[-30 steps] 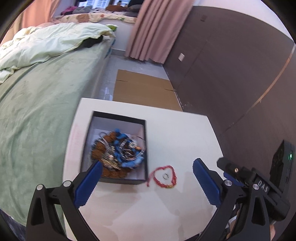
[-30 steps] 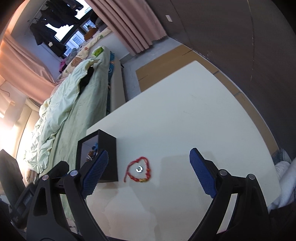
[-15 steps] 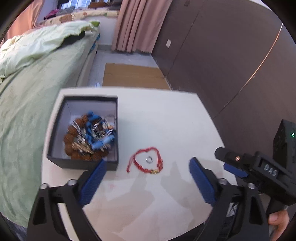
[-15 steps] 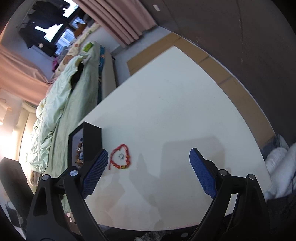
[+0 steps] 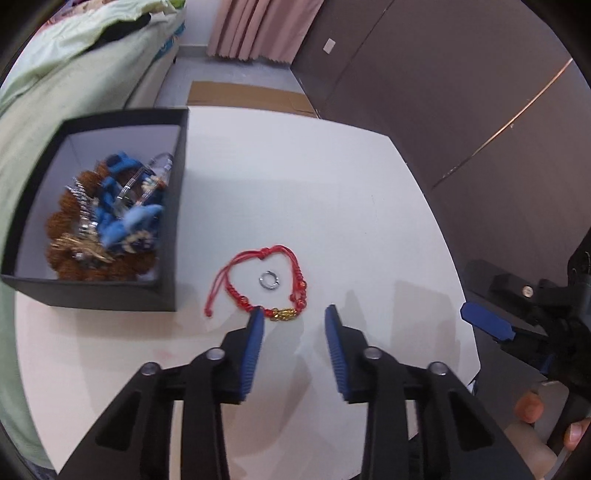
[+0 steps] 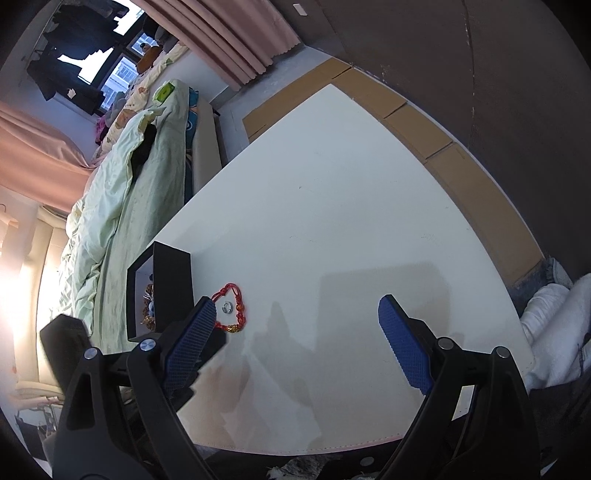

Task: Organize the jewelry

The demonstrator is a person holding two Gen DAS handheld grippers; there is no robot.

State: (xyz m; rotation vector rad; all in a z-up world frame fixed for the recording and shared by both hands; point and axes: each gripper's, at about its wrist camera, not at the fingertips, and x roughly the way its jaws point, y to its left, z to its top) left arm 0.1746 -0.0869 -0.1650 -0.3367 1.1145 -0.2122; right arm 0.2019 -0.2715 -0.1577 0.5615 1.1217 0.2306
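1. Right now the red cord bracelet (image 5: 258, 284) lies flat on the white table (image 5: 295, 192), looped roughly like a heart, with small red beads and a gold charm (image 5: 282, 314) at its near edge.
2. Inside that loop I see a small silver ring (image 5: 269, 279), lying flat and apart from the cord.
3. My left gripper (image 5: 294, 326) hangs just over the near side of the bracelet; its jaws are closing, and the gold charm sits just beyond the gap between the blue pads, which press on nothing.
4. To the left of the bracelet, just beside it, stands the black jewelry box (image 5: 177, 206), open at the top with a pale inside.
5. The box holds a tangled heap: brown bead strands (image 5: 62, 225), something blue and fuzzy (image 5: 122, 221) and some silver and gold pieces; I cannot separate them further through the blur.
6. My right gripper (image 6: 297, 321) is spread wide over bare table to the right of the bracelet, holding nothing; its left pad crosses in front of the box corner in the right wrist view.
7. In the left wrist view, fingertips (image 5: 529, 408) show at the far right on the right gripper's handle.
8. Beyond the table I see a bed with a pale green cover (image 6: 122, 206), pink curtains (image 5: 255, 27), flattened cardboard (image 5: 247, 96) on the floor, and a dark brown wall (image 5: 461, 92) on the right.
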